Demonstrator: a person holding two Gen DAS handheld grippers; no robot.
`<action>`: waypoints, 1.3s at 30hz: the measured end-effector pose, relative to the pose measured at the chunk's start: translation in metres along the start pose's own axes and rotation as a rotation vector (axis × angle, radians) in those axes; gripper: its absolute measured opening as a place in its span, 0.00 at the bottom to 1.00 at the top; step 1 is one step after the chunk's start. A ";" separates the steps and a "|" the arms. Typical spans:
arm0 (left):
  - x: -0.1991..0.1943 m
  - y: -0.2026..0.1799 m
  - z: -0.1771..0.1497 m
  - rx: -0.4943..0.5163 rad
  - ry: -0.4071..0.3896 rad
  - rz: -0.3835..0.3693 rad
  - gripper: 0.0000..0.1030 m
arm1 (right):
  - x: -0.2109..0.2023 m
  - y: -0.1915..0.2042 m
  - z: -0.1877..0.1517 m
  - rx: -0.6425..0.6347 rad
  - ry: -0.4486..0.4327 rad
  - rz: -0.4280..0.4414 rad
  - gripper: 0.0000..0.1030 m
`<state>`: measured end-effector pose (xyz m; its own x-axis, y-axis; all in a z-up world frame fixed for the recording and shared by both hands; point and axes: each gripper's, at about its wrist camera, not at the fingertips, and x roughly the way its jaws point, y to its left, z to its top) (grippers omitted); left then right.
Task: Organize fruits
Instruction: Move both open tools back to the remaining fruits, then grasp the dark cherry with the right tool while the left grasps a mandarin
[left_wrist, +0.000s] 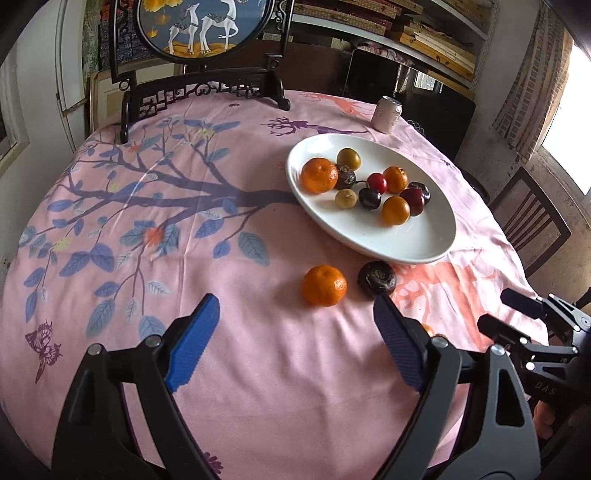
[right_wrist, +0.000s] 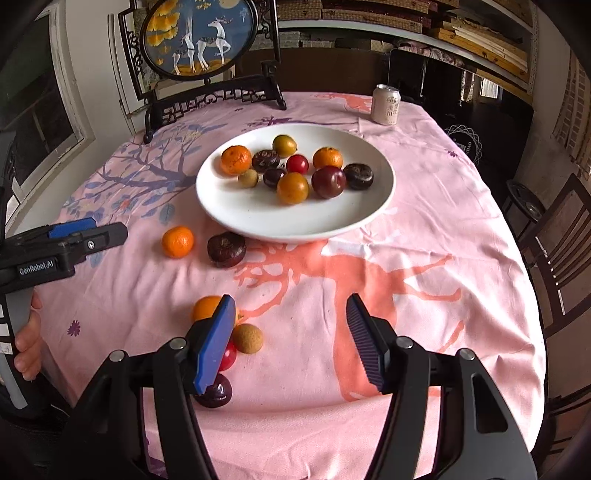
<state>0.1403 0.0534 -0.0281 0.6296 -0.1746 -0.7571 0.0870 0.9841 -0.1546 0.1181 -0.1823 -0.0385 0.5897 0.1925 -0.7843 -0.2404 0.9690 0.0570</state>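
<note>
A white plate holds several small fruits: oranges, dark plums, red and yellow ones. On the cloth in front of it lie a loose mandarin and a dark brown fruit. Nearer the table edge lie an orange fruit, a tan longan, a red cherry and a dark plum. My left gripper is open and empty, just short of the mandarin. My right gripper is open and empty, right of the near fruits.
A pink printed tablecloth covers the round table. A framed deer screen on a black stand stands at the back. A drink can stands behind the plate. A wooden chair is at the right.
</note>
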 end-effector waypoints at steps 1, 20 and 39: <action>-0.001 0.003 -0.002 -0.004 -0.001 0.009 0.85 | 0.001 0.003 -0.004 -0.007 0.017 0.007 0.61; 0.012 0.006 -0.010 0.033 0.027 0.086 0.86 | 0.008 0.040 -0.042 -0.120 0.091 0.073 0.31; 0.090 -0.039 0.007 0.120 0.146 0.128 0.59 | -0.004 -0.036 -0.050 0.104 0.036 0.052 0.31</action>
<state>0.1994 -0.0006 -0.0858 0.5239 -0.0423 -0.8507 0.1105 0.9937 0.0186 0.0859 -0.2254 -0.0682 0.5500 0.2389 -0.8003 -0.1878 0.9690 0.1603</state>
